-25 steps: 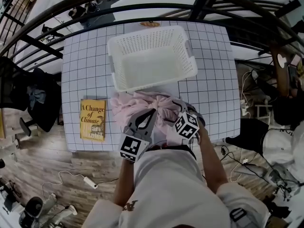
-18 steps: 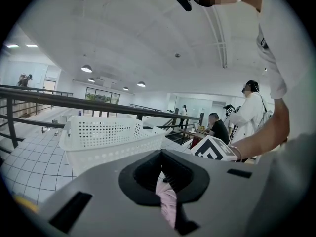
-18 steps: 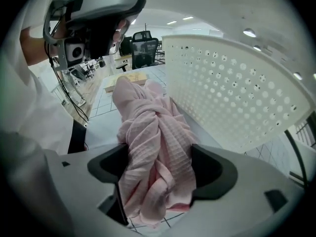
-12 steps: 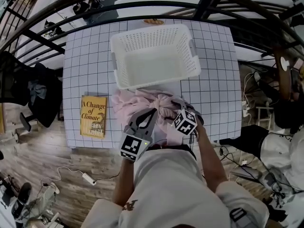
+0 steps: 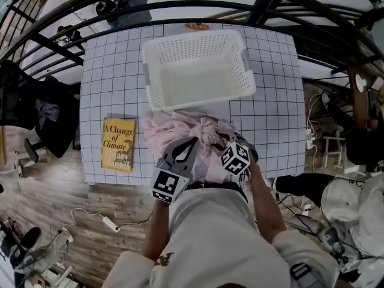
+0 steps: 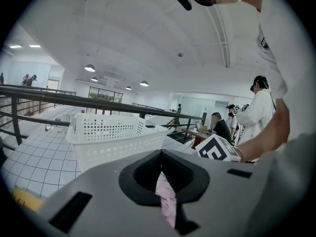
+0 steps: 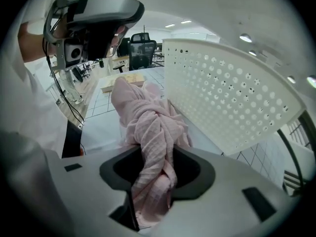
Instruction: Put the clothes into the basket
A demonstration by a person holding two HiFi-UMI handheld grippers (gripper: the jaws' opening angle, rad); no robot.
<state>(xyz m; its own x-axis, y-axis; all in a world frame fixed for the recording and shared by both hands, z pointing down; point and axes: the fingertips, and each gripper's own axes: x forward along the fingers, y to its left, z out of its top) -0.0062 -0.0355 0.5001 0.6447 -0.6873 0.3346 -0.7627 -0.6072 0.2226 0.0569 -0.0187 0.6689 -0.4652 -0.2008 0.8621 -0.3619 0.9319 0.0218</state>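
The left gripper (image 5: 192, 141) has its jaws clamped on a fold of the pink garment (image 5: 174, 131). The right gripper (image 5: 217, 134) has its jaws closing, with a twisted bunch of the same garment between them. The garment lies heaped on the gridded table (image 5: 114, 71), a yellow book (image 5: 117, 144) to its left. The white basket (image 5: 180, 50) stands just beyond the garment.

A white table (image 5: 270, 101) ruled with a dark grid fills the middle of the frame. On it, a white perforated basket (image 5: 192, 50) stands upper centre, with crumpled pink clothes (image 5: 174, 131) just below. A yellow book (image 5: 118, 144) lies lower left, and a small orange object (image 5: 197, 26) sits at the top edge.
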